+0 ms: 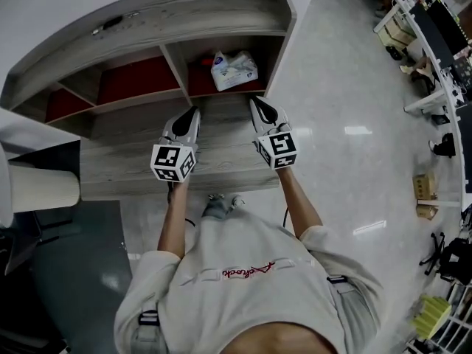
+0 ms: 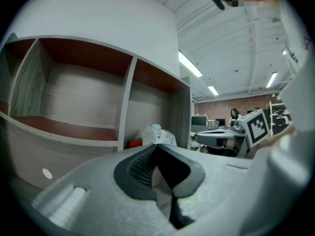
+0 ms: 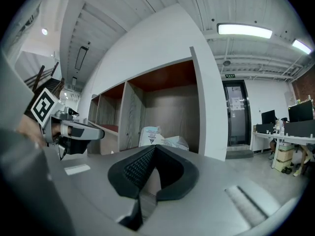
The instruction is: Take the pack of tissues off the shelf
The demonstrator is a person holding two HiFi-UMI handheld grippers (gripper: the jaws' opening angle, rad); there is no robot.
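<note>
At the bottom of the head view, the person's pale shirt (image 1: 251, 293) carries a line of red script across the chest, too small and curled to read. Above it, left of centre, the left gripper (image 1: 193, 112) has its jaws pressed together at the tips with nothing between them. The right gripper (image 1: 254, 101), just right of centre, is likewise closed and empty. Each bears a cube (image 1: 175, 161) with black-and-white square markers and no lettering. Both tips hang over the grey wood-grain lower ledge of the shelf (image 1: 125, 157), apart from each other.

Beyond them, in the upper centre, the pack of tissues (image 1: 234, 70) sits in the shelf's rightmost compartment on its red floor. It is clear of both grippers and a little nearer the right one. Its white crinkled wrapper has blue print that cannot be read, and the right gripper view shows a small dark mark on its face.

Far off at the right of that view, a door (image 3: 236, 127) has a sheet of paper (image 3: 235, 102) stuck on it and a green sign (image 3: 230, 75) above it, neither legible.
</note>
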